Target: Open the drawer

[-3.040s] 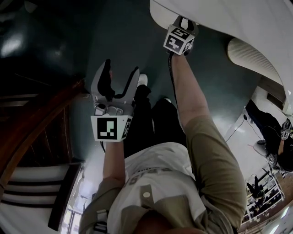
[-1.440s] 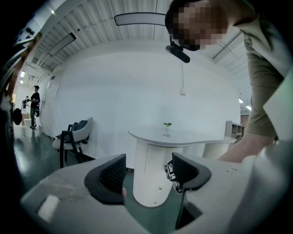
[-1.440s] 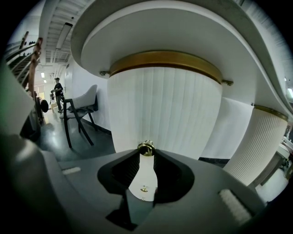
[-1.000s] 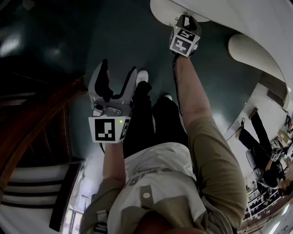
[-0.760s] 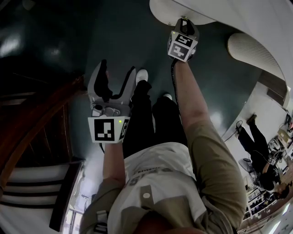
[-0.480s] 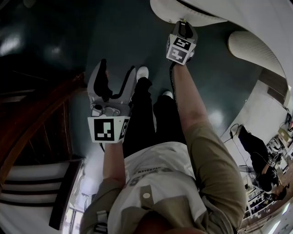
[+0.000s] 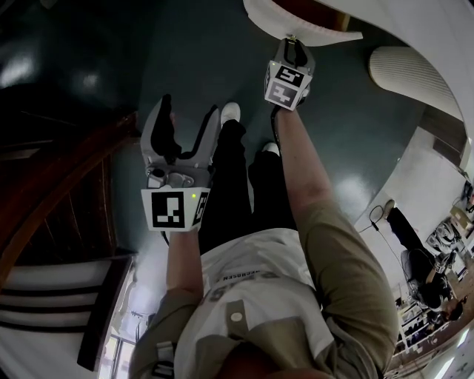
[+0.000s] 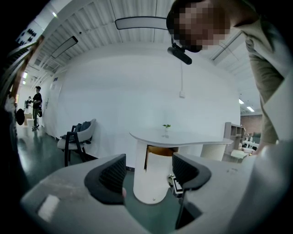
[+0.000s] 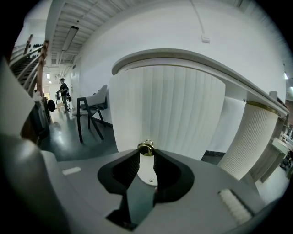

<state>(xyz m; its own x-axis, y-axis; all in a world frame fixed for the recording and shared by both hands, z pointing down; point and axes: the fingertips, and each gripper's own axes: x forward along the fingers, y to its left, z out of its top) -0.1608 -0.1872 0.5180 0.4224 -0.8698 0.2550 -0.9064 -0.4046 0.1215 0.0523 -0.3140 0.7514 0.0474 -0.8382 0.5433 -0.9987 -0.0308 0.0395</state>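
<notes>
Item: drawer (image 9: 169,114), curved front set in the pedestal of a white table (image 8: 183,136).
Location: straight ahead of the right gripper (image 9: 146,155). Its front panel rises just beyond that gripper's fingertips, and its knob (image 9: 146,147) sits between them.
Right fingers: closed on the brass knob at their very tips, one pad on each side of it. Nothing else is in the gap.
Left fingers: the left gripper (image 8: 149,171) has its pads standing wide apart and holding nothing. The table shows through the gap, well beyond the tips.
Appearance: white front with vertical fluting, bowed outward. There is one small round brass knob. A brown interior (image 7: 307,9) shows behind the front's upper rim in the head view, and as a warm strip under the table top in the left gripper view.
Done: the knob is gripped and the drawer stands partly out of the pedestal, by my reading of the exposed interior.
Left: probably more pulling toward the person, then letting go of the knob. How much travel is left cannot be told.
Contents: none visible, since little of the inside can be seen.
</notes>
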